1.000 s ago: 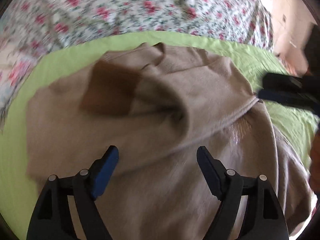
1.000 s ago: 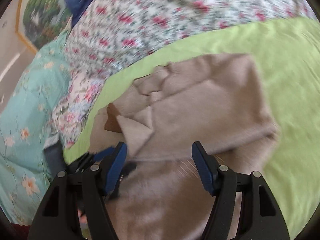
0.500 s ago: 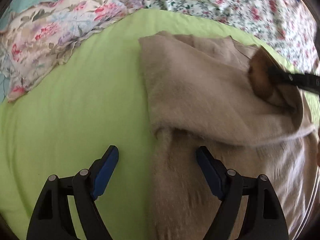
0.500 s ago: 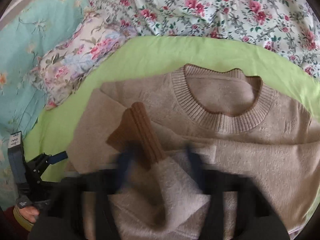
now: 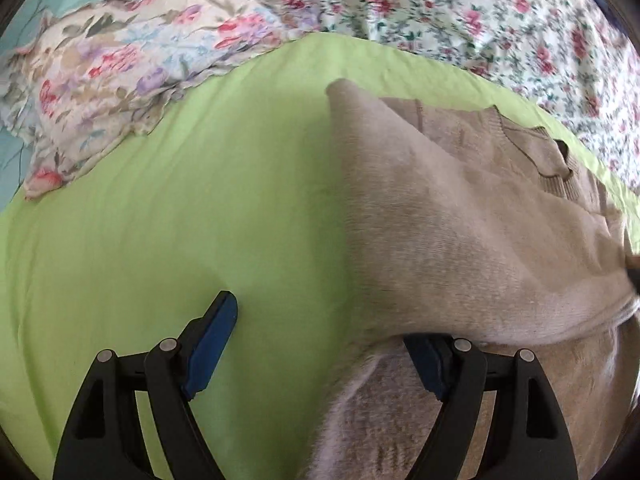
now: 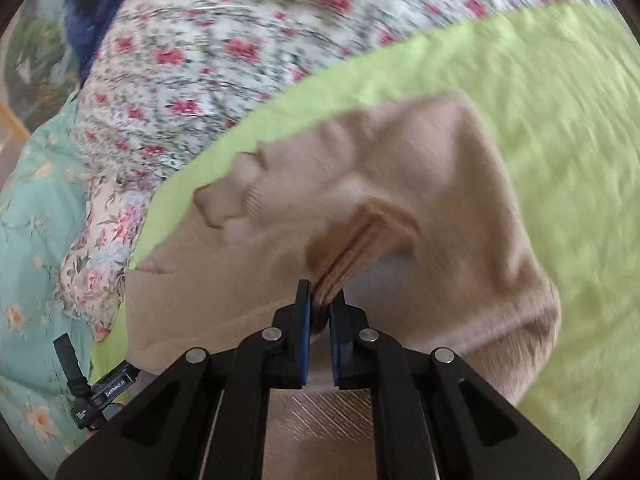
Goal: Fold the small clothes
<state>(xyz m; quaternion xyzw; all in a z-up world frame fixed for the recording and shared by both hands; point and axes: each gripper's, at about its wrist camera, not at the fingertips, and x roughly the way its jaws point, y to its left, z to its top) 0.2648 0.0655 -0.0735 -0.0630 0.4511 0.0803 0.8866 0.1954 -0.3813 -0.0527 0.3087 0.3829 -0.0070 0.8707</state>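
Note:
A small beige knit sweater (image 5: 452, 220) lies partly folded on a lime-green sheet (image 5: 180, 220). My left gripper (image 5: 320, 344) is open at the sweater's left edge; its right finger sits under a fold of the knit, its left finger over bare sheet. In the right wrist view the sweater (image 6: 420, 184) is bunched, and my right gripper (image 6: 320, 308) is shut on the brown ribbed sleeve cuff (image 6: 352, 256), holding it over the sweater's body. The left gripper's body shows at the lower left of the right wrist view (image 6: 100, 392).
A floral quilt (image 5: 440, 12) lies beyond the green sheet (image 6: 560, 120). A floral pillow (image 5: 112, 80) and teal bedding (image 6: 36, 240) sit to the left. A dark blue cloth (image 6: 96, 12) lies at the far upper left.
My right gripper has closed on the ribbed cuff and carried it across the sweater. My left gripper has moved to the sweater's left edge and stays open.

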